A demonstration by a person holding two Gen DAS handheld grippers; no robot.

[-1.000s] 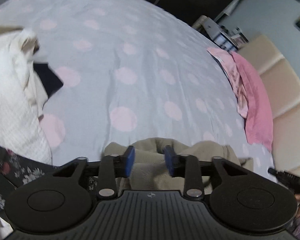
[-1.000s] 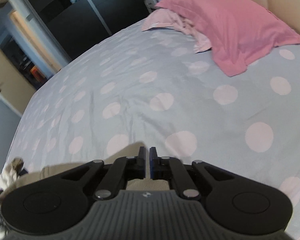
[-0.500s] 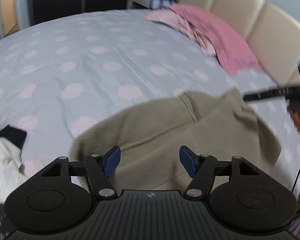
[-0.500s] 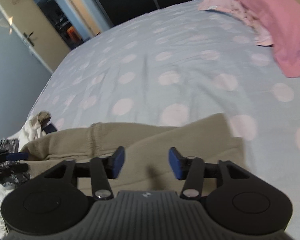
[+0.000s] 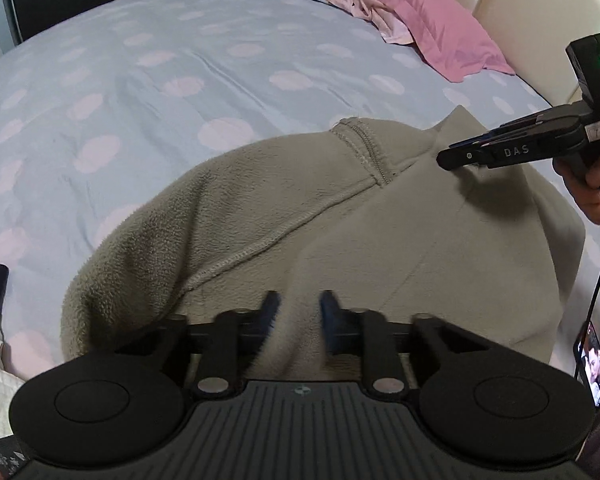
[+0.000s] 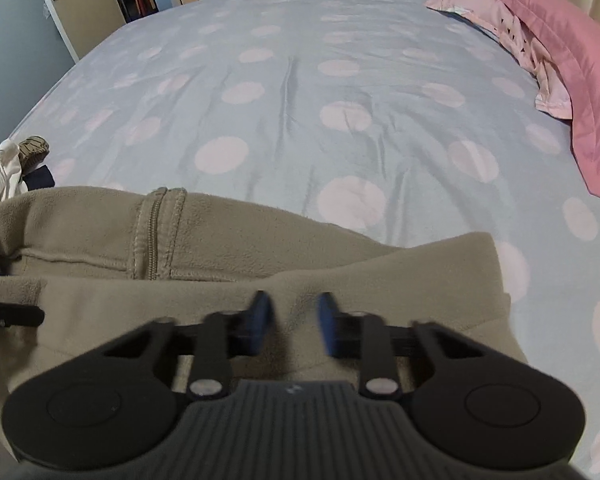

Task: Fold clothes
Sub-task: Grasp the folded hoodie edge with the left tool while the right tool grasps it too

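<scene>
Both of your grippers have just been closing over the olive fleece garment [image 5: 340, 216], which lies on the near edge of the spotted bedspread [image 5: 180, 80]. The left gripper [image 5: 298, 310] shows a blurred, narrow gap with fleece bunched between its jaws, and the right gripper [image 6: 294, 320] looks the same, so I cannot tell whether either has truly pinched the cloth. The risk is that thick pile slips out of a shallow bite, or that you catch only the top layer (it is already doubled over), and the fold drags crooked. The garment's long axis runs across the bed edge, from one of your grippers to the other, its zip [image 6: 154, 236] and collar pointing away from you toward the bed's far side.
</scene>
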